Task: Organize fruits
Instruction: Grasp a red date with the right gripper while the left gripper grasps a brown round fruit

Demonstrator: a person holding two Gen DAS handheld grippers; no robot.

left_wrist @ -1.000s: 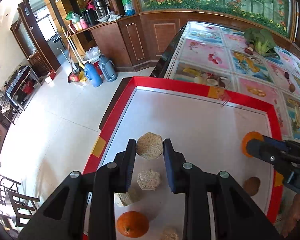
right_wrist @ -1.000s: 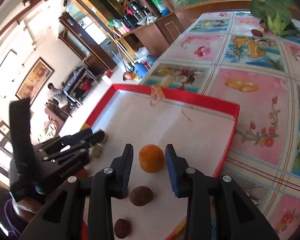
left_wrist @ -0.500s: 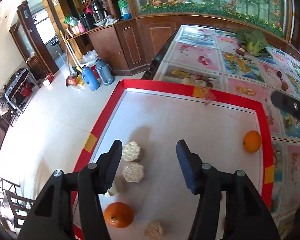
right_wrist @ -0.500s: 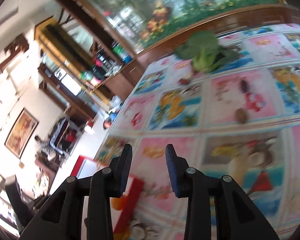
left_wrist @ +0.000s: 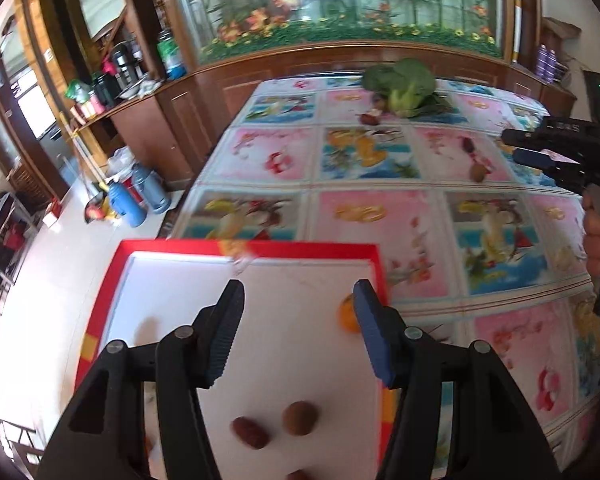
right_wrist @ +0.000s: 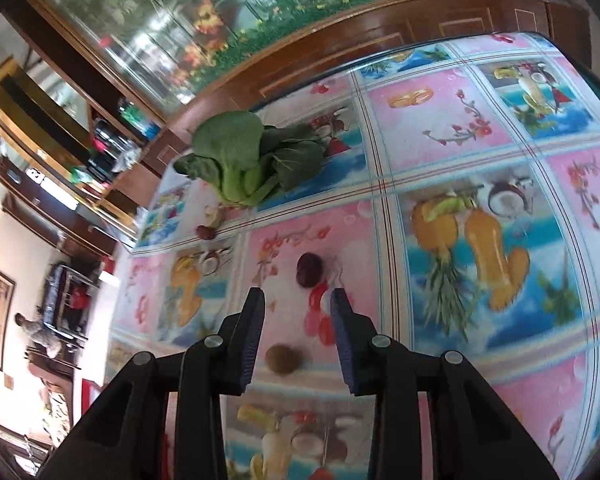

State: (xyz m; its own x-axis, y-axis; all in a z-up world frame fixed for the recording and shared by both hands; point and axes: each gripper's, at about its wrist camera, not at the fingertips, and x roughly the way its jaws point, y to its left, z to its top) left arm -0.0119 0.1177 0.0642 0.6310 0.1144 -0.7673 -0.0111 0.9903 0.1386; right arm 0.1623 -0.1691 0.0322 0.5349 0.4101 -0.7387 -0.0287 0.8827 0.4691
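Note:
My left gripper [left_wrist: 298,300] is open and empty above a red-rimmed white tray [left_wrist: 244,249]. In the tray lie an orange [left_wrist: 346,316] by the right rim, a round brown fruit [left_wrist: 300,418] and a red date [left_wrist: 250,432]. My right gripper [right_wrist: 298,310] is open and empty over the table; it also shows at the right of the left wrist view [left_wrist: 556,156]. A small brown fruit [right_wrist: 283,357] lies between its fingers, lower down. A dark red fruit [right_wrist: 309,270] lies just beyond the tips.
A green leafy vegetable [right_wrist: 244,160] lies at the far side of the fruit-print tablecloth [right_wrist: 480,220], with a small red fruit [right_wrist: 205,233] beside it. The table's left edge drops to the tiled floor, where blue flasks [left_wrist: 140,196] stand.
My left gripper has opened wider, let go of the tan block and swung right over the tray. My right gripper has left the orange in the tray and moved out over the tablecloth.

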